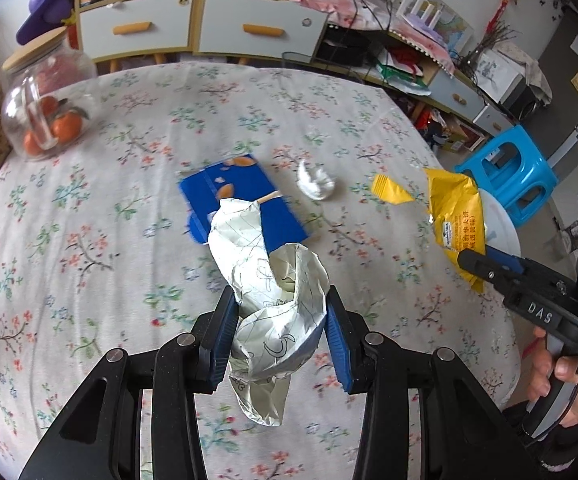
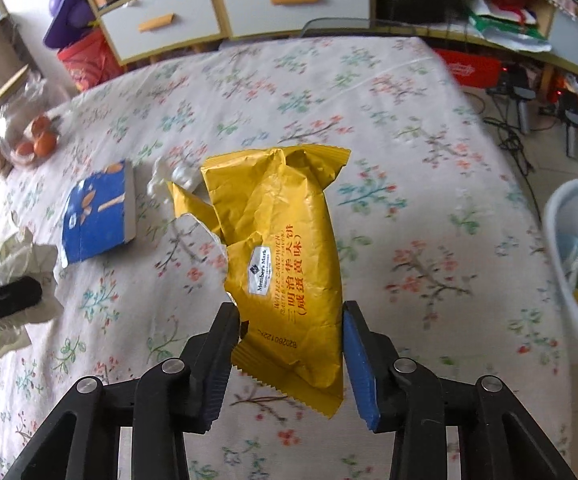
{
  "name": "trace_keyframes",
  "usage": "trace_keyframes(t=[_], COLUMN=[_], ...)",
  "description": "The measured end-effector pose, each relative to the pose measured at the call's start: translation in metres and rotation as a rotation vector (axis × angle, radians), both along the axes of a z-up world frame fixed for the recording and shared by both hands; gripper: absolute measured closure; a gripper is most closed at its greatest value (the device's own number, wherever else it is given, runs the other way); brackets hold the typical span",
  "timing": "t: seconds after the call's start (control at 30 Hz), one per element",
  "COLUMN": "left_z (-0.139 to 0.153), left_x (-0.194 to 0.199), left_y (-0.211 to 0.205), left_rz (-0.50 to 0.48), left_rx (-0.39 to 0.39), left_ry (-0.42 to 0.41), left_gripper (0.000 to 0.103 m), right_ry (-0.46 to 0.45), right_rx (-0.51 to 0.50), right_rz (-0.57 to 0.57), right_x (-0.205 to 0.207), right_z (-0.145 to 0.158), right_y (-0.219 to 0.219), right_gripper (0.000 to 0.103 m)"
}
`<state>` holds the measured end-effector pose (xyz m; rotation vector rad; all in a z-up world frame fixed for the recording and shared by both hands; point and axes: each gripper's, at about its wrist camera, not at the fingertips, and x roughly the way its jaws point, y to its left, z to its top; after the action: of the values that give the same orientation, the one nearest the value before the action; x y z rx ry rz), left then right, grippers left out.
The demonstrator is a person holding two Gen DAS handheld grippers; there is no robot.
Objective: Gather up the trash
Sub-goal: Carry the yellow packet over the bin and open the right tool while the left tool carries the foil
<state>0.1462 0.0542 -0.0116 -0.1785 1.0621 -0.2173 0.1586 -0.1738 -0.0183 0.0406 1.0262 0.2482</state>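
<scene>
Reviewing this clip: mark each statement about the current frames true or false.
1. The left tool grips crumpled paper. True.
2. The right tool is empty. False: it holds a yellow wrapper.
3. The blue box is in the bin. False: it lies on the table.
4. A white bin stands beside the table. True.
5. The glass jar holds oranges. True.

The right gripper (image 2: 289, 354) clamps a yellow snack wrapper (image 2: 285, 256) above the floral tablecloth (image 2: 409, 208). Off left lies a blue box (image 2: 97, 216) — and a white bin (image 2: 569, 280) stands at the right edge.
</scene>
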Motion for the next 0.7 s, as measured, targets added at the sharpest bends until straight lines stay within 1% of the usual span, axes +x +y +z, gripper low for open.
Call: trace_keyframes(t=[0.3,0.4,0.57,0.7], left_z=[0.005,0.005,0.005,0.005], left_x=[0.006,0.011,0.021,0.031], left_y=[-0.039,-0.051,-0.081,-0.112], left_rz=[-0.055,-0.071,-0.122,-0.152], left_rx=[0.017,0.008,0.058,0.046], left_ry=[-0.023,-0.012,-0.012,-0.005], left_gripper=[0.059,0.059,0.059,0.059], right_ry=[-0.023,-0.028,-0.035,-0.033], right_rx=[0.045,0.064,0.081,0.089], right_rz=[-0.114,-0.169,-0.263,-0.347], right_x=[0.003,0.004,0.005,0.005], right_z=[0.016,0.021,0.026,0.026], right_y=[-0.059,-0.087,-0.134,-0.175], right_gripper=[0.058,0.058,0.058,0.057])
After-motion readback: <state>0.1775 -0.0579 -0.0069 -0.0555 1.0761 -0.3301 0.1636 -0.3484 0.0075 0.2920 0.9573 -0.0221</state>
